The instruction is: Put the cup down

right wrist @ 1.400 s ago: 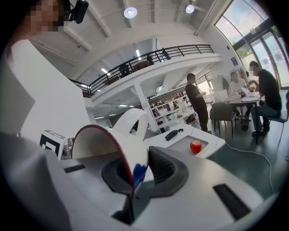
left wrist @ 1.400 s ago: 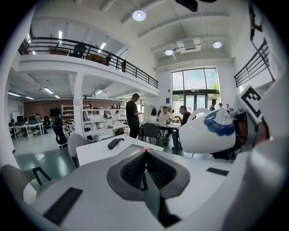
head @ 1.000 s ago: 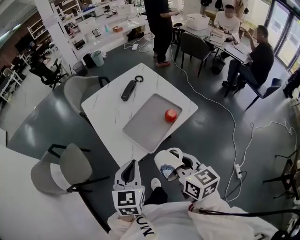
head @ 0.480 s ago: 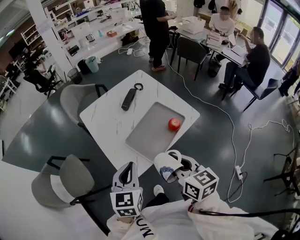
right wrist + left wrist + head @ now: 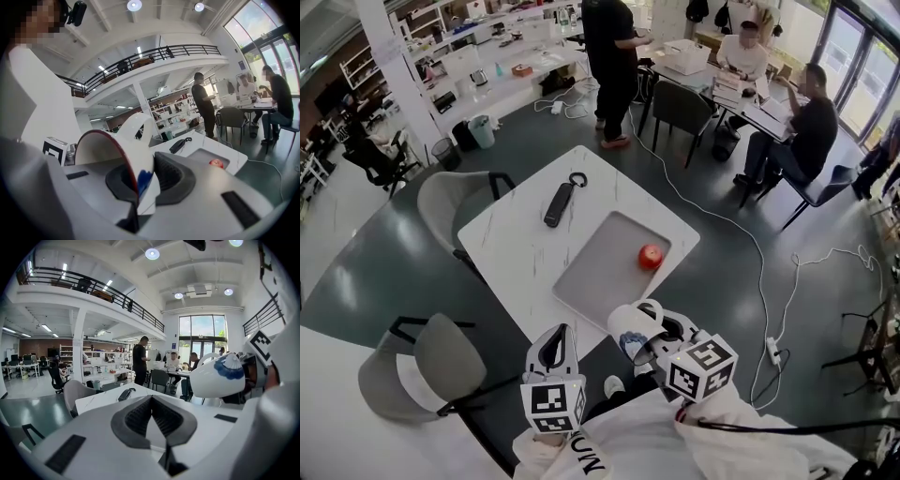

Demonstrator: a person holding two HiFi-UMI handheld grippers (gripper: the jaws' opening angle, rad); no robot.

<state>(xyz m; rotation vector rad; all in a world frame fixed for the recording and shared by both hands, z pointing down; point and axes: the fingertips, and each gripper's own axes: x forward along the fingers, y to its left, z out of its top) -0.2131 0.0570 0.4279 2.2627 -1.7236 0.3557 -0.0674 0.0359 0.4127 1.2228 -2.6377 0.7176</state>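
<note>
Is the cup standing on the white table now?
No, the right gripper holds the cup on its side in its jaws, clear of the white table.

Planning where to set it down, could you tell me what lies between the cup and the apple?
In the head view, only the bare grey tray shows between the cup and the apple.
</note>
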